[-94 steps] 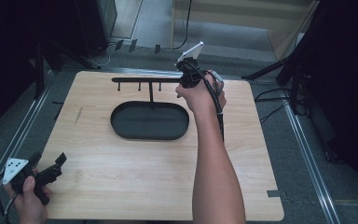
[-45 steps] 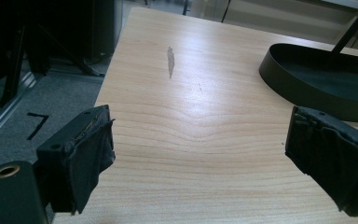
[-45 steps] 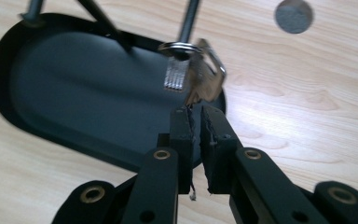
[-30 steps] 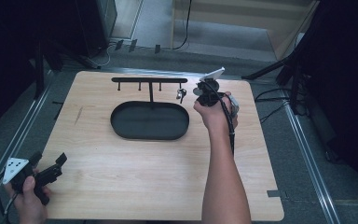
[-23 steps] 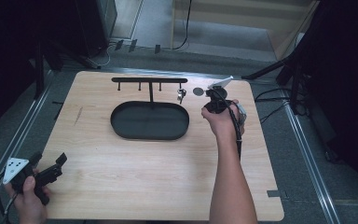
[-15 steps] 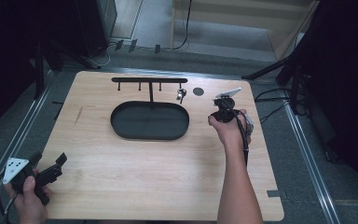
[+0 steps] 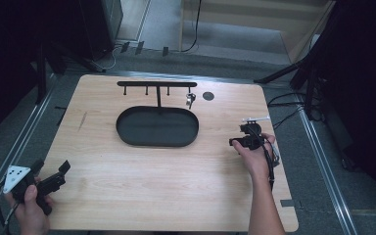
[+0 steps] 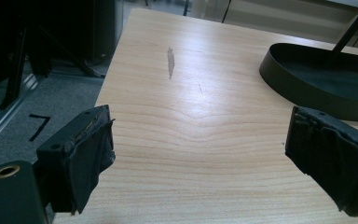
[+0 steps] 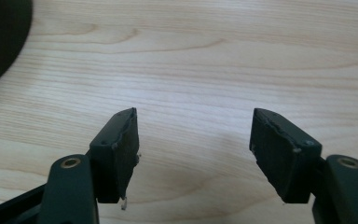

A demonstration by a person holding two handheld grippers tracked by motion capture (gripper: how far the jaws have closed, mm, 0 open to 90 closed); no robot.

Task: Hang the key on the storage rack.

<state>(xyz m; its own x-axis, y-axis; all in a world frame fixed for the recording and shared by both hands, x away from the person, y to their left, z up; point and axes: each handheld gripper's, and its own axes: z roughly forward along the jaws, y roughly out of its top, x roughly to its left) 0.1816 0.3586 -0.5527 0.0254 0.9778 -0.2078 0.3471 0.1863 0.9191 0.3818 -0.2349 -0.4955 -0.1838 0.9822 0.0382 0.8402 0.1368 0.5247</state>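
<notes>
A black rack [image 7: 156,84] with several hooks stands at the back of the wooden table [image 7: 142,196], rising from a black oval tray [image 7: 156,128]. A small metallic item [image 7: 191,100] hangs from the rack's right end. My right gripper [image 7: 238,136] hovers over the table's right side, well clear of the rack; its jaws stand open with nothing between them [image 9: 195,116]. Off the front left corner, my left gripper [image 7: 51,170] is held open and empty [image 8: 200,126], pointing at the tray [image 8: 326,79].
A dark round disc [image 7: 208,96] lies on the table just right of the rack. A grey scuff [image 8: 170,61] marks the wood at the left. Metal rails and cables run along the floor beside the table.
My right gripper has drawn back from the rack to the right and toward the person, leaving the small metallic item hanging there. The left gripper has stayed still.
</notes>
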